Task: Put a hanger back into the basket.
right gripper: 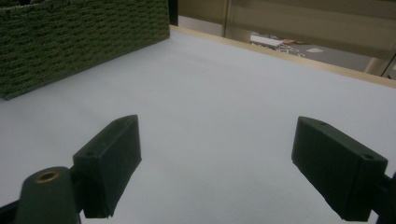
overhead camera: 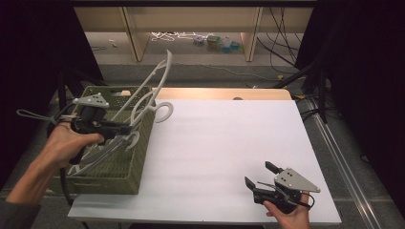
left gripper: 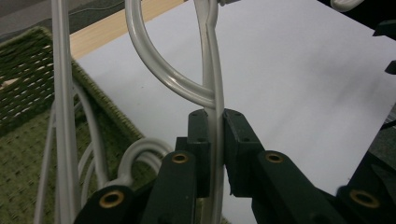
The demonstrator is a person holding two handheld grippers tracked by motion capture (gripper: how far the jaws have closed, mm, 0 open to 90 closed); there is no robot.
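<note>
A lab-like recording room is showing: black curtains (overhead camera: 28, 57) flanking the white table (overhead camera: 229, 143), cables (overhead camera: 282, 43) trailing across the floor.

each black hand-held gripper (overhead camera: 274, 187) carries a grey triangular plate, brass rivets, trailing cable.

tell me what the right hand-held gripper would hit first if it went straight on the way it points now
Probably nothing nearby: the right hand-held gripper is open over the bare white table top. Its line looks free to the table's wooden far edge. The green woven basket sits off to one side, though depth is unclear.
</note>
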